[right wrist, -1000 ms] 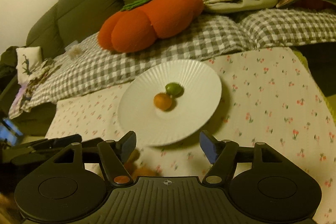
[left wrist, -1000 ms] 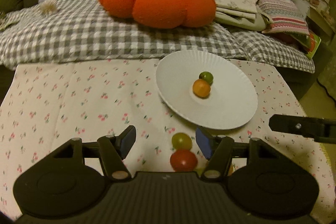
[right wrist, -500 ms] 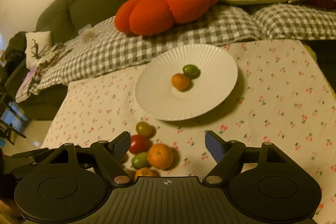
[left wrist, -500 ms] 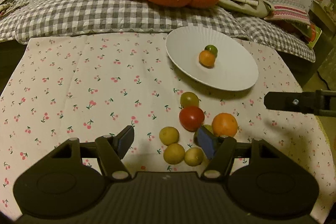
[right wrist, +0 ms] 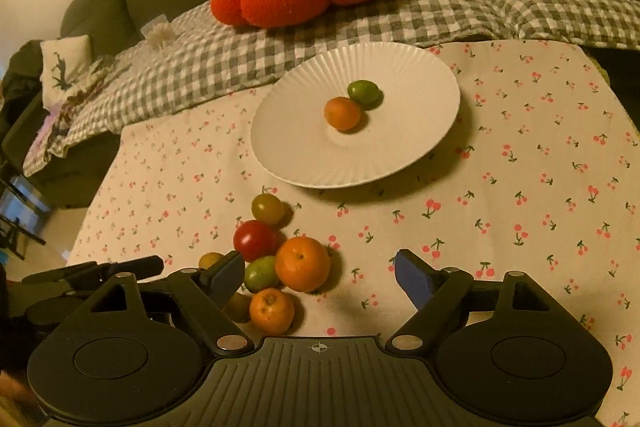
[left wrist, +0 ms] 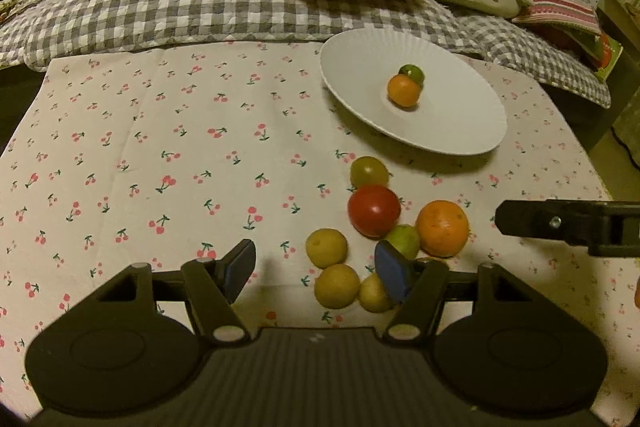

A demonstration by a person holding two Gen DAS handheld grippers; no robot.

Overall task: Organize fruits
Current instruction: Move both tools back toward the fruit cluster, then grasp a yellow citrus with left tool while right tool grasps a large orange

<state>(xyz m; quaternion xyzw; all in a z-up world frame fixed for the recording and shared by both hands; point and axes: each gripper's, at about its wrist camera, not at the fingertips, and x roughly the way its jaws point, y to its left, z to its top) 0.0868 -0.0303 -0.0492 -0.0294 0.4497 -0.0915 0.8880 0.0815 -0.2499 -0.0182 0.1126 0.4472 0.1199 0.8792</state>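
On the counter (left wrist: 160,131), just before the white plate (right wrist: 400,163) that already carries two small fruits, the loose fruits (right wrist: 280,259) wait between you, so with both the left gripper (left wrist: 316,267) and the right gripper (right wrist: 320,275) released and empty, you are choosing the next fruit and must lower one gripper around it.

The white ribbed plate (left wrist: 460,131) carries one orange fruit (left wrist: 404,90) and one green fruit (left wrist: 412,73). The cloth (left wrist: 160,147) is pale with red cherries. A red tomato (left wrist: 374,210) touches a large orange (left wrist: 442,228). The claw pads (right wrist: 412,281) are blue.
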